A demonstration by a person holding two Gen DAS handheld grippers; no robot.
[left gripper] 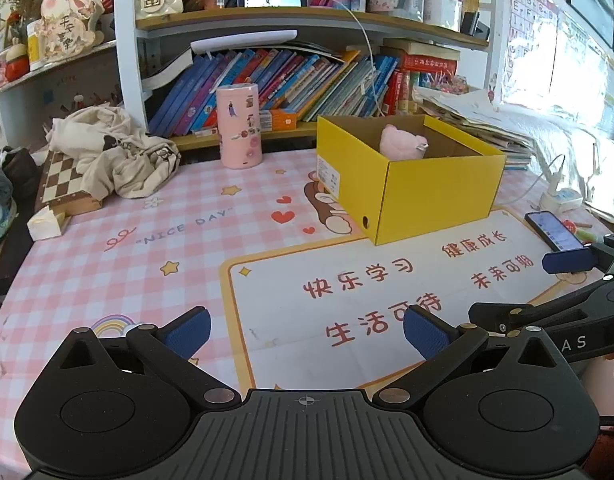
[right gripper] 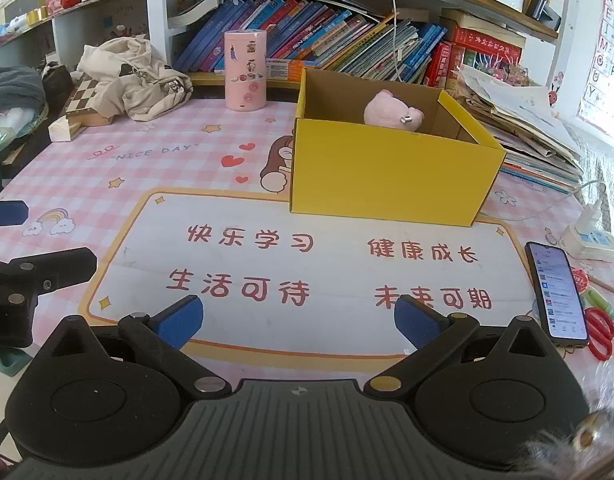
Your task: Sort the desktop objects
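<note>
An open yellow cardboard box (left gripper: 435,188) (right gripper: 387,176) stands on the pink checked desk mat, with a pink plush toy (left gripper: 399,143) (right gripper: 389,111) inside it. A pink cylinder (left gripper: 239,126) (right gripper: 245,70) with stickers stands upright in front of the lower bookshelf. My left gripper (left gripper: 307,334) is open and empty, hovering low over the white panel of the mat. My right gripper (right gripper: 299,322) is likewise open with nothing between its fingers, near the mat's front edge. Each gripper shows at the other view's edge.
A phone (right gripper: 555,292) (left gripper: 553,230) lies at the right with its screen lit, red scissors (right gripper: 599,332) beside it. A power strip (right gripper: 591,236) and cable sit behind. A chessboard (left gripper: 63,184) under crumpled cloth (left gripper: 115,152) occupies the left. Stacked papers (right gripper: 523,120) flank the box.
</note>
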